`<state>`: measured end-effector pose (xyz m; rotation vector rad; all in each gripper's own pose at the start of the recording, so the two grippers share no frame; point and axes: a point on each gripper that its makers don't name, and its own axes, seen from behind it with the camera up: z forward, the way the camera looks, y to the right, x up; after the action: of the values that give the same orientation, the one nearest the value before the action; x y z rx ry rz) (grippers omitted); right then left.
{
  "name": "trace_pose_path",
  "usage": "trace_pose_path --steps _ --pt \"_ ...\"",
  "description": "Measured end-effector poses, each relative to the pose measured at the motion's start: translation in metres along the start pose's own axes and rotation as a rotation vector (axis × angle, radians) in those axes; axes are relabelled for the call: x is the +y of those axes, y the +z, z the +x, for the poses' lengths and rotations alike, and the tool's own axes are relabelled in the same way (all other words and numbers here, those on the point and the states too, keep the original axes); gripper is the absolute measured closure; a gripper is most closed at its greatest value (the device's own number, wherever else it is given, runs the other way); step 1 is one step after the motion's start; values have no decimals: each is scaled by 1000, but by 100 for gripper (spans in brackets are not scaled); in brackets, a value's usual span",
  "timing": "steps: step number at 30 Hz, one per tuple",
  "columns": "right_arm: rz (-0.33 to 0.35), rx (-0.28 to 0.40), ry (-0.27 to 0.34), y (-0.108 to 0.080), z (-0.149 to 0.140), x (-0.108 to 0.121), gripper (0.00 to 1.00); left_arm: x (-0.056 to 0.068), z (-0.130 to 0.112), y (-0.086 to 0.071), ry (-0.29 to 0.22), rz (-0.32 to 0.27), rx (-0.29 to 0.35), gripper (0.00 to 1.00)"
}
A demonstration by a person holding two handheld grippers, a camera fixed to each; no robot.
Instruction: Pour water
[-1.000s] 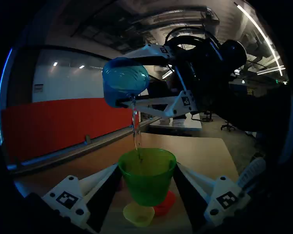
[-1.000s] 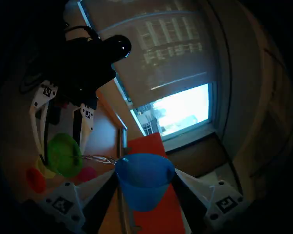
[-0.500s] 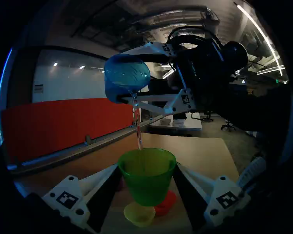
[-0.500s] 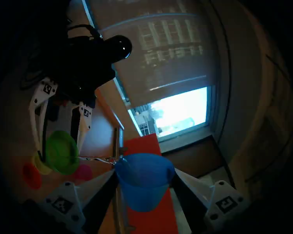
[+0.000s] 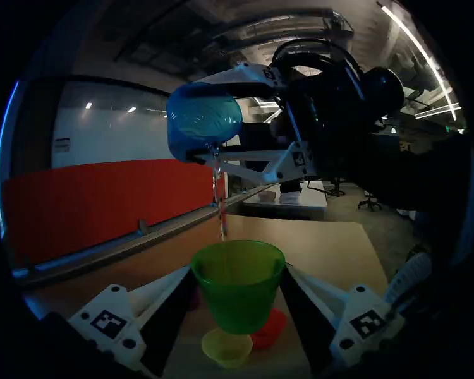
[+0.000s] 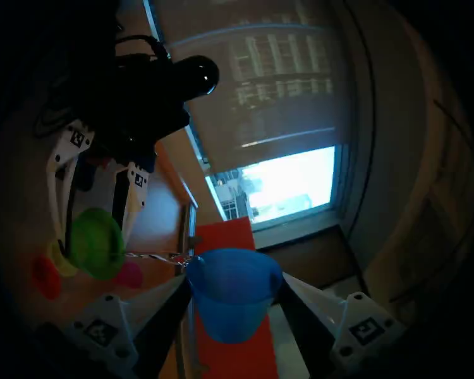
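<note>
Green see-through plastic sits nearest, at the lower centre of the left gripper view. This is the green cup (image 5: 238,297), upright between the two fingers of the left gripper (image 5: 238,278). The fingers are closed to the cup's width, and each presses a side of it just under the rim. Below the cup and partly hidden by it, a yellow cup (image 5: 224,348) and a red cup (image 5: 270,328) lie on the wooden table (image 5: 328,243).

A thin thread of water (image 5: 219,199) drops into the green cup's mouth from the lip of the blue cup (image 5: 202,120) at the upper centre. The blue cup is tipped far over with its lip lowest. The right gripper (image 5: 196,123) clamps it, one finger across the top and one across the underside, both touching the cup's wall. That gripper's dark body fills the upper right behind it. Farther off are a red wall panel (image 5: 98,202) at the left and ceiling light strips (image 5: 420,47) at the upper right.

In the right gripper view, the blue cup is at the lower centre between that gripper's own fingers, which are closed against its two sides. The water leaves the left edge of its rim and runs across the frame to the green cup at the middle left, which the left gripper's white fingers hold from above. The yellow and red cups sit just left of the green cup, and a pink cup (image 6: 131,275) sits just right of it. Beyond them all, a bright window (image 6: 281,186) shows at the centre.
</note>
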<state>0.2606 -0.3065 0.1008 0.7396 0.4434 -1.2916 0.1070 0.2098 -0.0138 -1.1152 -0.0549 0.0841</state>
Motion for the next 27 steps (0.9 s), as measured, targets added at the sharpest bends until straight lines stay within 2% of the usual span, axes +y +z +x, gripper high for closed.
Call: trace_pose_path --steps 27 --pt "-17 2 -92 -1 4 6 10 -1 1 2 8 6 2 14"
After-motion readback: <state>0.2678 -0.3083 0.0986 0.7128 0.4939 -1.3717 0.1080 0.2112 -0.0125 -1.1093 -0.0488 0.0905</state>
